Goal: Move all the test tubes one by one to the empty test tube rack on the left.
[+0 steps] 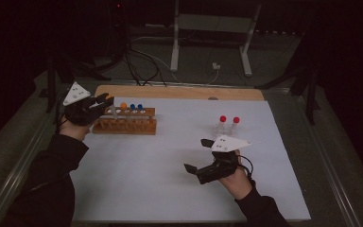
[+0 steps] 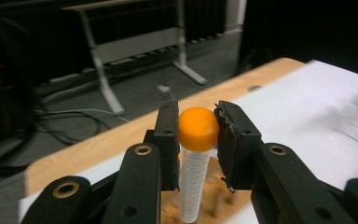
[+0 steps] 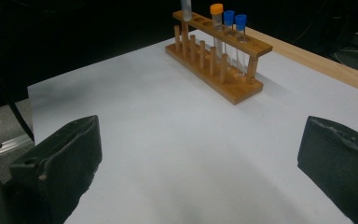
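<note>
Left gripper (image 1: pixel 105 100) is working at the left end of the wooden rack (image 1: pixel 125 124), jaws clamping the orange cap of a tube (image 2: pixel 197 154); in the left gripper view the pads are pressing the cap from both sides while the clear graduated body is hanging straight down toward the rack's wood below. Gripping by the cap is keeping the tube plumb, which should suit threading it through a hole; whether its tip is already inside a hole I cannot tell. Rack is sitting at the far left of the white worktop (image 1: pixel 170 189), long side running left to right. Count in the rack, from the right gripper view: one orange-capped tube (image 3: pixel 216 28) and two blue-capped tubes (image 3: pixel 235 32), standing upright side by side toward one end, with open holes between them and the held tube. Two red-capped tubes (image 1: pixel 229 124) are standing at the far right of the worktop, well apart from the rack, in what looks like a clear holder, too faint to be sure. Right gripper (image 1: pixel 197 155) is hovering low over the near middle-right of the worktop, jaws spread wide and holding nothing, seemingly waiting clear of the other hand. Total tubes: six, two orange, two blue, two red.
</note>
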Tool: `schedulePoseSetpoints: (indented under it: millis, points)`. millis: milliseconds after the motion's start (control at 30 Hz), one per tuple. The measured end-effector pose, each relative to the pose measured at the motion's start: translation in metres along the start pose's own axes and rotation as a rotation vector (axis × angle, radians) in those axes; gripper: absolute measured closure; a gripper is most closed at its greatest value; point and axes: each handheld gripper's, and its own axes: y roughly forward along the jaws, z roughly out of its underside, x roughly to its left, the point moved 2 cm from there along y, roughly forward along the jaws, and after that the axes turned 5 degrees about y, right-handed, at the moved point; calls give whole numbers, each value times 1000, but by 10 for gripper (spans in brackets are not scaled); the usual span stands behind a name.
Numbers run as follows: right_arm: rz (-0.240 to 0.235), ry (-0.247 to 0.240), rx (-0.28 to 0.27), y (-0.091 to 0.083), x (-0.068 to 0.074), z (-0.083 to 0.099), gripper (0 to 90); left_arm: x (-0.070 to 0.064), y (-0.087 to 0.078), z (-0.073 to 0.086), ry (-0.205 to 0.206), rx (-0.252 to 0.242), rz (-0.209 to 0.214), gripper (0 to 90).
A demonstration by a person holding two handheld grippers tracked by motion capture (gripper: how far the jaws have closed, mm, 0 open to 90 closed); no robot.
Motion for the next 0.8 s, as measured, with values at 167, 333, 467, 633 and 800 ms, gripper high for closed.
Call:
schedulePoseSetpoints:
  millis: [167, 333, 467, 633, 800]
  points:
    - [-1, 2, 1, 0, 0, 0, 0, 8, 10, 0, -40, -15, -25, 720]
    - [0, 1, 1, 0, -1, 1, 0, 13, 30, 7, -44, 9, -65, 721]
    - [-1, 5, 1, -1, -2, 1, 0, 15, 39, 14, -48, 18, -82, 720]
    - [-1, 6, 4, -1, -3, 2, 0, 17, 50, 29, -69, 54, -94, 720]
    - [-9, 12, 3, -1, -3, 3, 0, 16, 61, 42, -75, 99, -86, 720]
